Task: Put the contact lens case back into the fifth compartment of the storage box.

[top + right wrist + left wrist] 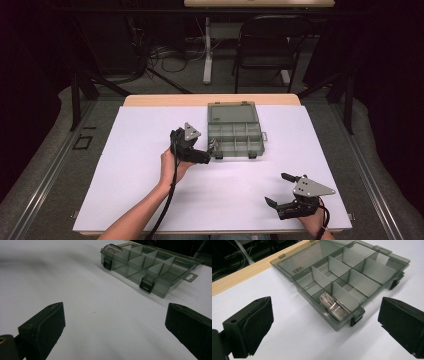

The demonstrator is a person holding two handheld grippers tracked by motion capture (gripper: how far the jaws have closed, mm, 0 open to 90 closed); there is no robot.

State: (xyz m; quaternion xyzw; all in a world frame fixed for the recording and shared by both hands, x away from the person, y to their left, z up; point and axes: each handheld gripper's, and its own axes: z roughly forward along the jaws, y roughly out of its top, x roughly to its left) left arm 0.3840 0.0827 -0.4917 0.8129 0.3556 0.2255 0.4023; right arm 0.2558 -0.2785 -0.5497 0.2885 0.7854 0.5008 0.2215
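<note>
Organizer box (234, 135) sits open mid-surface (125, 200), lid laid flat toward the far edge. We see a silvery ring-shaped metal item (333, 307) standing on edge in the box's near-left compartment; the other compartments look bare.

Left gripper (212, 152) hovers just beside that near-left corner, jaws spread wide, holding nothing. We judge it is placed there to work that compartment.

Right gripper (280, 190) is low at near right, well apart from the box, jaws wide and empty; likely parked clear of the work.
</note>
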